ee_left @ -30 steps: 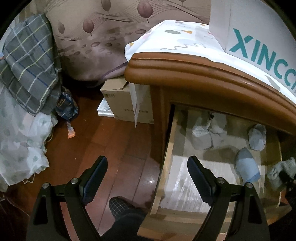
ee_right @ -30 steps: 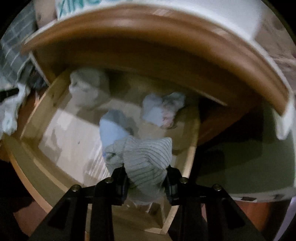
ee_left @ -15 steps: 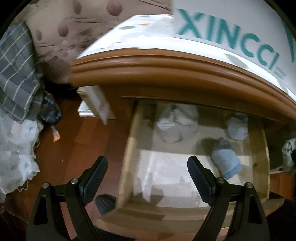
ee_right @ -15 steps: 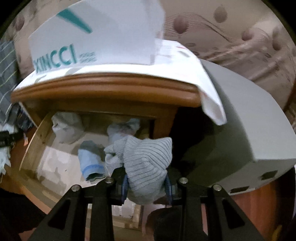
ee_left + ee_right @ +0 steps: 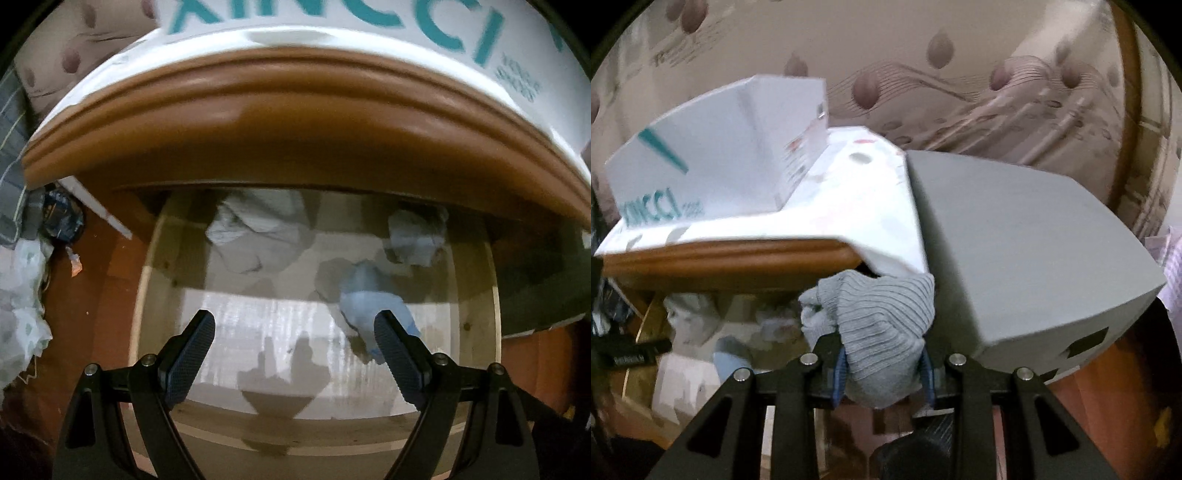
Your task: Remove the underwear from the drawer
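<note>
Underwear, a grey ribbed knit bundle, sat pinched between the pads of the right gripper, bulging above and below the jaws and raised in front of the nightstand, outside the drawer. Its fabric was soft and finely ridged, crumpled into a rounded lump. Behind it stood a smooth grey box, and a white carton with teal lettering rested on a patterned white cloth over the glossy, rounded wooden top.

The left gripper hung over the pale wooden drawer with its textured dark pads spread wide and nothing between them. Inside lay a crumpled whitish garment at the back left, a pale bundle at the back right, and a light blue folded piece just beside the right-hand finger.

A second earlier the bundle had been over the drawer; it had since risen clear of it, while the left gripper had shifted from the floor's edge to above the drawer.
</note>
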